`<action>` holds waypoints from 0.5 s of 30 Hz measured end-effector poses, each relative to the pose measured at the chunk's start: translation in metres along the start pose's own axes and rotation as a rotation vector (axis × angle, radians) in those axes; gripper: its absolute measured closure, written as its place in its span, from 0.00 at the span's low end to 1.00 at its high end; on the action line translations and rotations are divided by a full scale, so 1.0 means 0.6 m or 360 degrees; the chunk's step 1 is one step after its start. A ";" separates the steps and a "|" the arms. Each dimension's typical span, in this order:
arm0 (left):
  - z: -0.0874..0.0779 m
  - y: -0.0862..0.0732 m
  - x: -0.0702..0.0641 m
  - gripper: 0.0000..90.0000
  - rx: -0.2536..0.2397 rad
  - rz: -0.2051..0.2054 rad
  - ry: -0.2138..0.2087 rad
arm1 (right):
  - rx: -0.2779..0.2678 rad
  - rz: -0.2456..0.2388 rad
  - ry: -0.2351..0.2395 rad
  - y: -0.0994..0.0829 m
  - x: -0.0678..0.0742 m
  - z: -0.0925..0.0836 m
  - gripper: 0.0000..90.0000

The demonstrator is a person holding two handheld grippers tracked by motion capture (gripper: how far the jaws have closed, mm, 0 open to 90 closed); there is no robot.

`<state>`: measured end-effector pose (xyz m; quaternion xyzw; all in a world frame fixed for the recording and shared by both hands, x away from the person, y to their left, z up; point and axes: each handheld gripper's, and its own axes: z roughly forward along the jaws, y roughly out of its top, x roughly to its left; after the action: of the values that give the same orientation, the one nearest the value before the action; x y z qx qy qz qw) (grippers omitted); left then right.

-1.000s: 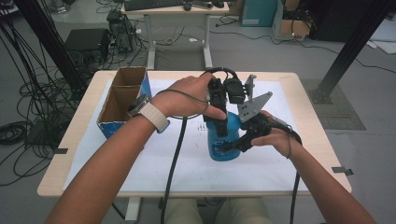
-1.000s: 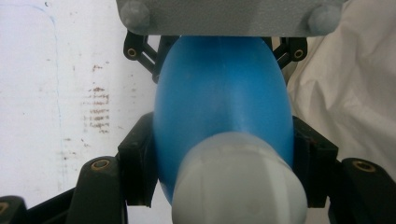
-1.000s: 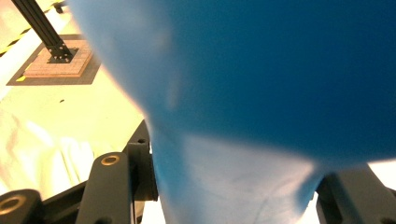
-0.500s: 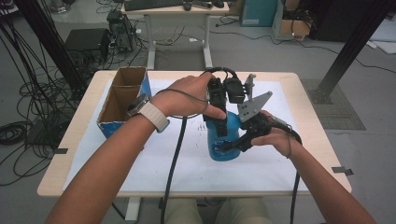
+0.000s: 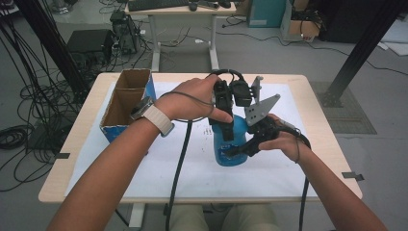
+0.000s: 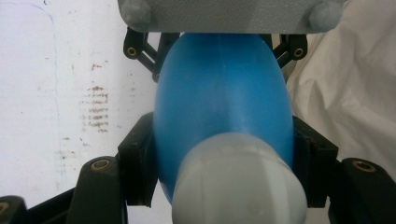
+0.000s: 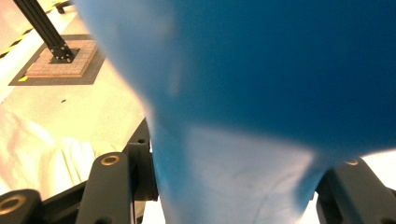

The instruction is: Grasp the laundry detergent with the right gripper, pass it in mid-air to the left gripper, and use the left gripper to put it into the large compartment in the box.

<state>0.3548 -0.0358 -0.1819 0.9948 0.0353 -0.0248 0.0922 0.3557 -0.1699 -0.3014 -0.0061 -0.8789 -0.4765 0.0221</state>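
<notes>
**Blue bottle pinned from two sides over the white sheet**

The blue plastic bottle [image 5: 230,142] stands upright near the middle of the tabletop [image 5: 315,120], on the white sheet [image 5: 192,163] that covers most of it. In the left gripper view I look down its length: the pale cap [image 6: 239,179] sits closest to the lens and the rounded blue body swells away beneath it.

My left gripper [image 5: 226,127] comes down from above, and its fingers [image 6: 135,163] press against both flanks of the bottle just under the cap, pinching it. My right gripper [image 5: 240,149] comes in from the side, lower down; its fingers [image 7: 114,186] bracket the blue wall on either side and appear clamped on it too. I read this as a two-point hold: the lower grip steadies the body so the upper one can work at the cap end without the bottle tipping or spinning, though I cannot tell whether the cap is loose.

Beyond the bottle, an open cardboard box [image 5: 126,103] with a blue outer face rests at the left edge of the sheet, well apart from both grippers. Its cavity looks empty from above, so I judge it a likely drop-off.
</notes>
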 end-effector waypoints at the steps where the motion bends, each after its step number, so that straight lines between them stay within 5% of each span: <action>1: 0.000 0.000 0.000 0.42 0.0006 0.0007 0.0000 | -0.0008 0.0009 -0.0008 0.000 0.001 0.001 0.48; 15: 0.000 -0.001 0.000 0.42 -0.0001 -0.0001 -0.0006 | 0.0012 0.0005 0.0006 0.000 0.001 -0.001 0.48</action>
<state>0.3551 -0.0354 -0.1822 0.9947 0.0355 -0.0267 0.0925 0.3554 -0.1703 -0.3013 -0.0066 -0.8806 -0.4732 0.0247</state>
